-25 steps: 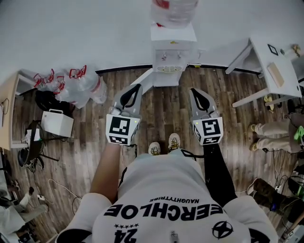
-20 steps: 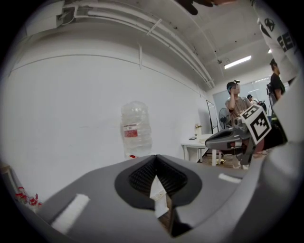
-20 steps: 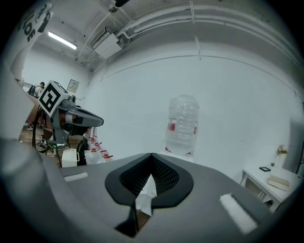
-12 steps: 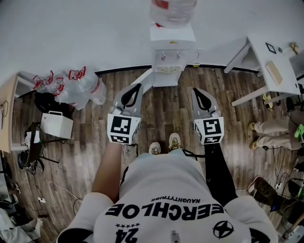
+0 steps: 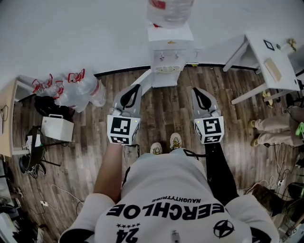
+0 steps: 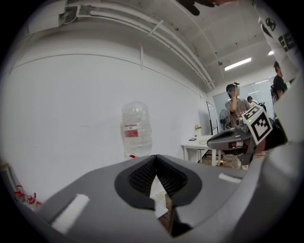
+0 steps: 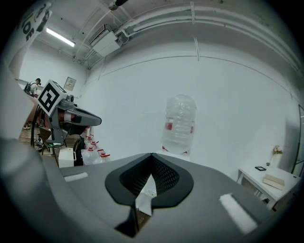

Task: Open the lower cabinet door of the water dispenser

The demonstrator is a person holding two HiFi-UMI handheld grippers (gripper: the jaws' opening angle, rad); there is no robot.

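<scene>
**Door apparently open, both tools idle**

The white water dispenser [image 5: 167,47], with a clear plastic bottle [image 5: 171,10] on top, stands against the wall, well apart from both tools. A white panel [image 5: 144,78] angles out from its lower left corner over the brown wood floor [image 5: 166,109]. I judge it to be the lower cabinet door, already swung open, so little seems left. The left gripper [image 5: 134,90] and the right gripper [image 5: 198,94] are both closed and hold nothing. Since a second ago, neither the grippers nor the panel have shifted.

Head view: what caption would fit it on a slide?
Person facing a water dispenser, shut left claw and shut right claw held out toward it.
</scene>
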